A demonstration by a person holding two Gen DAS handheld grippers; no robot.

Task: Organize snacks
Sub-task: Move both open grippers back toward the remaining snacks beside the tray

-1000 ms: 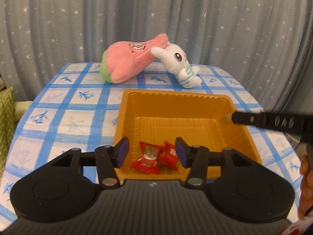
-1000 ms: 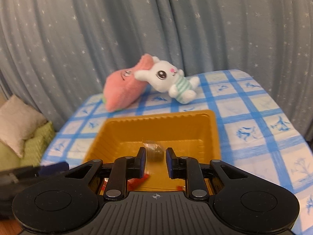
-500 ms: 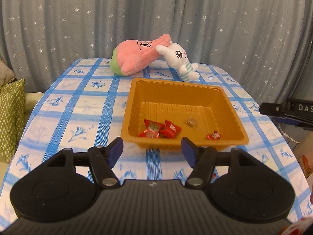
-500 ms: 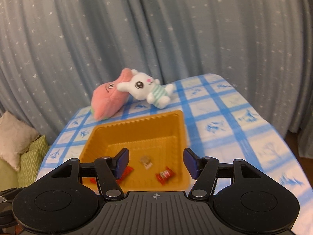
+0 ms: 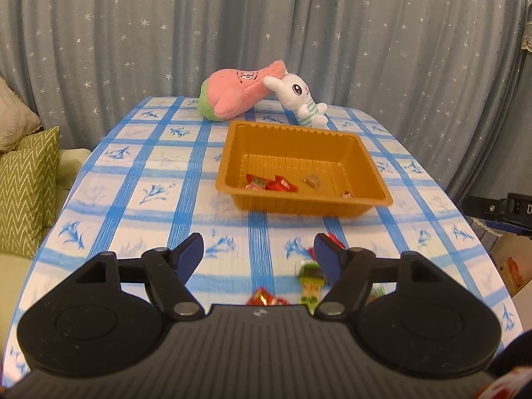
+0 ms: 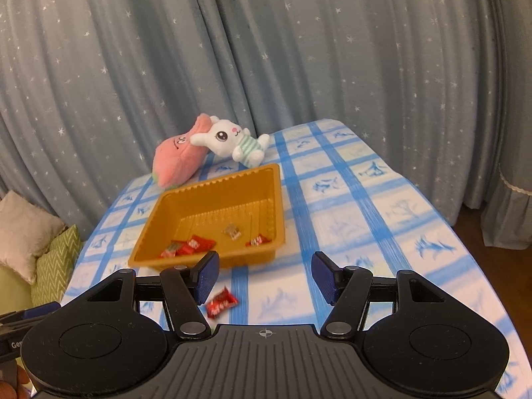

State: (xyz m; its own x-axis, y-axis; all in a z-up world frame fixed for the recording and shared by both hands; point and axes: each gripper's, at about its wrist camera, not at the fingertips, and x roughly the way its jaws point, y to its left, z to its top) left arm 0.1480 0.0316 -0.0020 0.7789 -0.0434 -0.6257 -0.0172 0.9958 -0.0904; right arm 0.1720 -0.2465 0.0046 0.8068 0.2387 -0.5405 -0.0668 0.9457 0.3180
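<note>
On the checked tablecloth [image 5: 156, 179] the orange tray [image 5: 232, 153] holds four wrapped snacks, among them a red pair [image 5: 271, 183] near its front wall. More loose snacks lie just short of the tray: a red packet [image 6: 220, 302] and a green one [image 5: 311, 281]. Left gripper [image 5: 258, 254] is opening with nothing between its jaws; right gripper [image 6: 264, 274] stands released and empty. Step in hand appears to be the return for another pickup. Next move calls for lowering onto one packet and clamping its wrapper.
</note>
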